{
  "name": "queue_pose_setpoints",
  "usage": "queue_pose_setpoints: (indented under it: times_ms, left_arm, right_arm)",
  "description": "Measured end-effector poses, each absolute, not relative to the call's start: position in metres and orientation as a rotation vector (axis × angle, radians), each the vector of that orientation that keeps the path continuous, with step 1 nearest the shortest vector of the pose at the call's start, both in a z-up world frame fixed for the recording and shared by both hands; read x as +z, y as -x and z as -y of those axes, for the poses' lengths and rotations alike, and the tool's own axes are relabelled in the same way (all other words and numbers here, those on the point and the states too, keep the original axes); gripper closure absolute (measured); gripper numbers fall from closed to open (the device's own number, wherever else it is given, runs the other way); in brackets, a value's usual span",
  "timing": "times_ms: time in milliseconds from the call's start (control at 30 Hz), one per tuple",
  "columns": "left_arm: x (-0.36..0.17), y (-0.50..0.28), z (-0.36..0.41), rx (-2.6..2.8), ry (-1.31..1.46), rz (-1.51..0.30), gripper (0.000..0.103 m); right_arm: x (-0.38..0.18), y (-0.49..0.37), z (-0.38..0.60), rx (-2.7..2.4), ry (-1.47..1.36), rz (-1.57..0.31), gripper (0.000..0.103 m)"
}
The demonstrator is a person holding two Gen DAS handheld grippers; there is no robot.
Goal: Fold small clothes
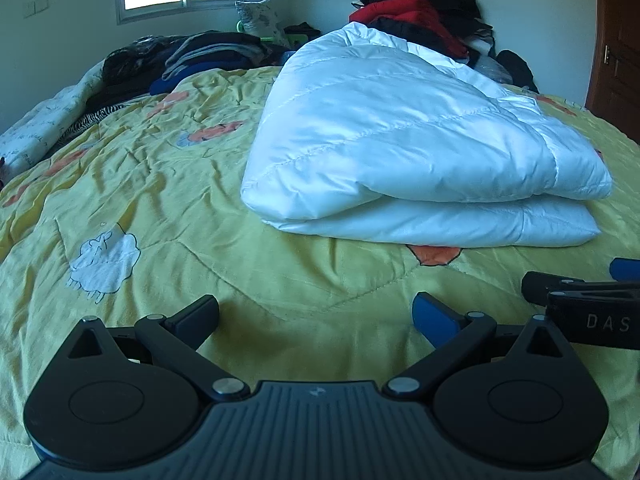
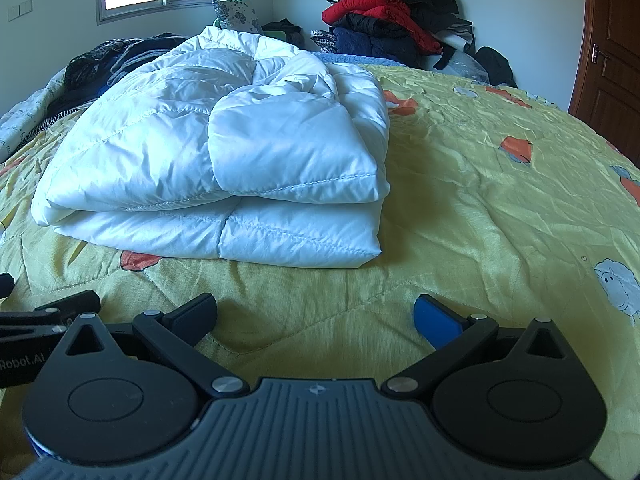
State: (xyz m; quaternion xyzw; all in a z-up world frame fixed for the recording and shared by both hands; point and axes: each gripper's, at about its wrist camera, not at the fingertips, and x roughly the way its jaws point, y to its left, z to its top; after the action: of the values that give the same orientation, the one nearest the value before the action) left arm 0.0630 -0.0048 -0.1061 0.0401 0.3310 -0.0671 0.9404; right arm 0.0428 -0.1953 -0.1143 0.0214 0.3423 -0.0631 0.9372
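A white padded garment (image 1: 408, 152) lies folded in layers on the yellow bedspread (image 1: 168, 184). It also shows in the right wrist view (image 2: 224, 160), ahead and to the left, with a smaller folded flap on top. My left gripper (image 1: 316, 314) is open and empty, low over the bedspread in front of the garment. My right gripper (image 2: 316, 312) is open and empty too, just short of the garment's near edge. The right gripper shows at the right edge of the left wrist view (image 1: 588, 300).
The yellow bedspread (image 2: 500, 184) has sheep and orange prints. Dark clothes (image 1: 192, 56) are piled at the far left of the bed. A heap of red and black jackets (image 2: 392, 12) sits at the far wall. A wooden door (image 2: 612, 48) stands right.
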Motion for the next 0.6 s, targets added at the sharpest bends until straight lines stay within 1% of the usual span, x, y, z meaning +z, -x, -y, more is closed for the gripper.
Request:
queue_pose_setpoints:
  times_ms: [600]
  left_arm:
    - [-0.1061,-0.063,0.0045,-0.14,-0.069,-0.68,0.0]
  right_arm:
    - [-0.114,-0.042,0.1954,-0.131,-0.04,-0.7,0.001]
